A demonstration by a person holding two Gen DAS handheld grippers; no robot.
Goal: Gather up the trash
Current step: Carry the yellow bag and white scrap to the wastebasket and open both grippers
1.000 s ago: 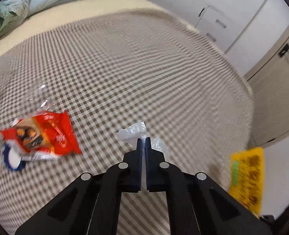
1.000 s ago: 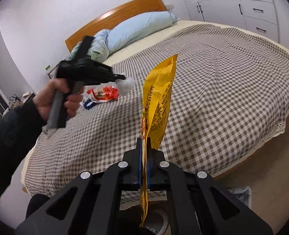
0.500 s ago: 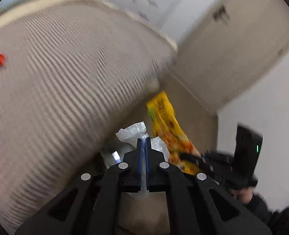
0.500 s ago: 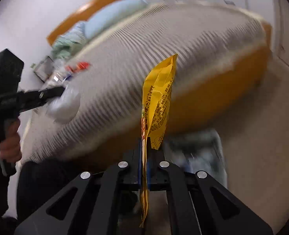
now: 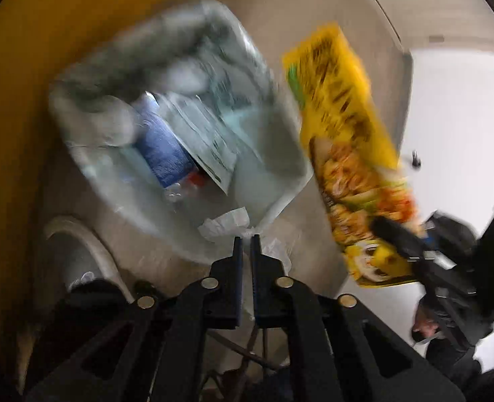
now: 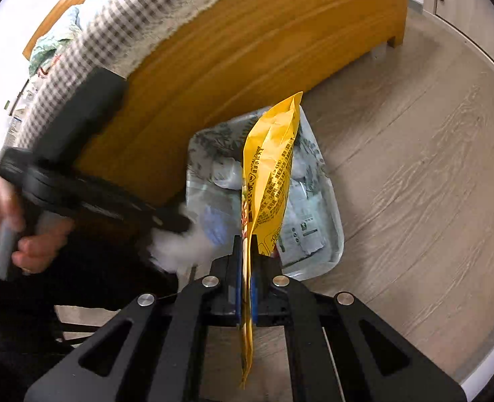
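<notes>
Bed edge above wood floor, lined trash bin beside it. Right hand-held gripper clamps yellow snack bag over bin. Left hand-held gripper, jaws just opening narrowly, clear plastic wrapper between tips, at bin rim.

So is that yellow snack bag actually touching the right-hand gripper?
Touching. In the right wrist view the yellow snack bag runs down between the right gripper fingers, which are closed flat against both its sides.
</notes>
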